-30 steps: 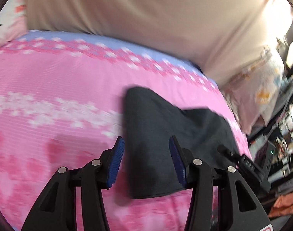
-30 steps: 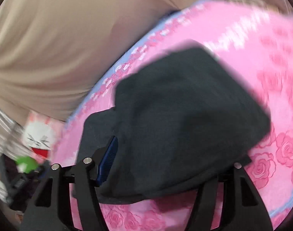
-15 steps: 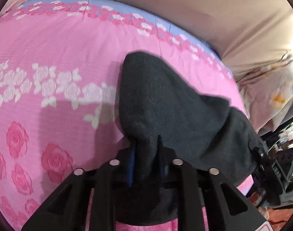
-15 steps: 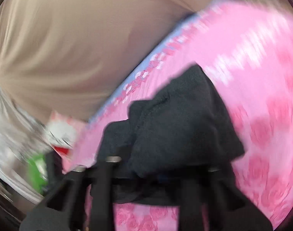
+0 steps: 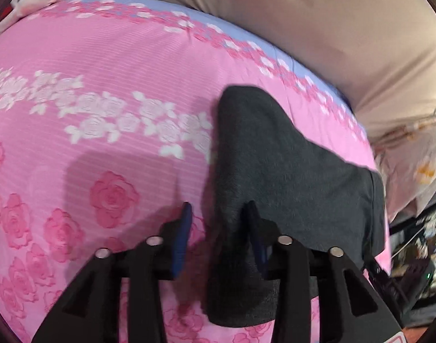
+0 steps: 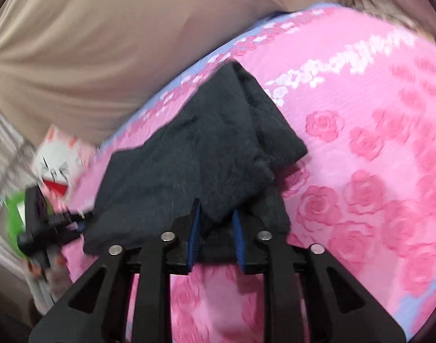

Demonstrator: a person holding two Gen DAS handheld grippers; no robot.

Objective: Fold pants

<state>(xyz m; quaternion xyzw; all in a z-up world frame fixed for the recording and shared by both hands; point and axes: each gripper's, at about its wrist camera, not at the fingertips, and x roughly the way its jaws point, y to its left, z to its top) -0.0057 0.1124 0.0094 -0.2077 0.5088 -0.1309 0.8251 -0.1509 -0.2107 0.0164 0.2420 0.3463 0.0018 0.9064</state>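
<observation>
A pair of dark grey pants [image 5: 275, 171] lies folded into a thick, compact bundle on a bed covered with a pink sheet [image 5: 103, 85]. Two hand-held grippers point down at it from the near edge.

The left gripper [image 5: 218, 223] has its jaws parted; they have just been opening. The bundle's left edge sits between them, but the blue pads [image 5: 183, 228] do not press on it. The right gripper [image 6: 215, 223] has likewise just been opening, and a corner of the fold rests loosely in the gap between its pads. Neither tool is gripping the cloth.

The step appears to be letting go of a finished fold. To do it well, the jaws should clear the cloth fully before pulling back, drawing straight away along the bed so that no pad snags the top layer and drags it open. A light press on top would help the layers settle.

The pants look like soft knit or fleece, matte and slightly fuzzy, with rounded edges and stacked layers showing at one corner. The sheet is smooth cotton with fine ribbing, printed with pink and white roses and a lilac border. Behind it rises a plain beige cushion [image 6: 103, 43], gently creased.
</observation>
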